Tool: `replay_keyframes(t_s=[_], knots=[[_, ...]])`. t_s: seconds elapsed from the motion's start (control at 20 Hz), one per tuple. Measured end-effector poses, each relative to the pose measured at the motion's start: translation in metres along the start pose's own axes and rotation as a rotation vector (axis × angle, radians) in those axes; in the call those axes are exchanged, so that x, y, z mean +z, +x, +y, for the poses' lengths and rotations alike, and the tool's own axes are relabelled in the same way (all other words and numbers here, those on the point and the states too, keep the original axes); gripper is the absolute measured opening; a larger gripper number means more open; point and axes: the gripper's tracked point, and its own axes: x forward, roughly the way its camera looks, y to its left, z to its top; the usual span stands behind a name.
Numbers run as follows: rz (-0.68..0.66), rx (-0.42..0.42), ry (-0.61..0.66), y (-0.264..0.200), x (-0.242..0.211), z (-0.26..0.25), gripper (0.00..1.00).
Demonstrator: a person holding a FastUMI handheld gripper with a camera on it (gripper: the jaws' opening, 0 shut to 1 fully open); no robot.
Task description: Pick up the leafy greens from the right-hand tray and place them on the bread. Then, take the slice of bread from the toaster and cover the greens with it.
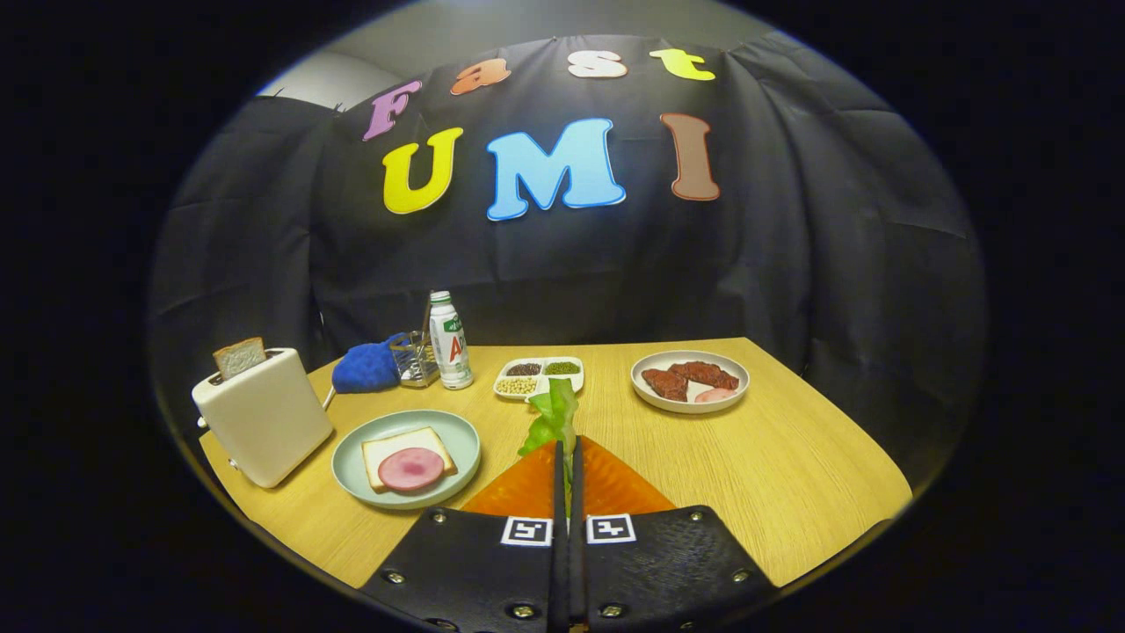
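My gripper point(567, 457) is shut on a bunch of leafy greens point(552, 415), which sticks up from between the fingertips above the table. Ahead and to the left lies a pale green plate point(352, 462) carrying a slice of bread point(380, 448) topped with a round pink slice of ham point(410, 468). Farther left stands a cream toaster point(264, 418) with a second slice of bread point(239, 356) poking out of its slot. Beyond the fingers to the right sits a white tray point(650, 396) holding pieces of meat point(687, 378).
A divided dish of beans point(538, 376), a plastic bottle point(450, 341), a blue mitt point(367, 367) and a clear holder point(415, 359) line the back of the wooden table point(773, 466). The black cloth wall hangs right behind the table.
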Motion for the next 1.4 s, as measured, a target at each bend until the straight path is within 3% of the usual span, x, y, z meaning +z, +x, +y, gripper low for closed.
replay_keyframes(t_s=[0.55,1.4], knots=[[-0.004,0.112,-0.026,-0.005,0.019,0.071,0.00],[0.079,0.401,-0.011,0.026,0.001,0.215,0.00]])
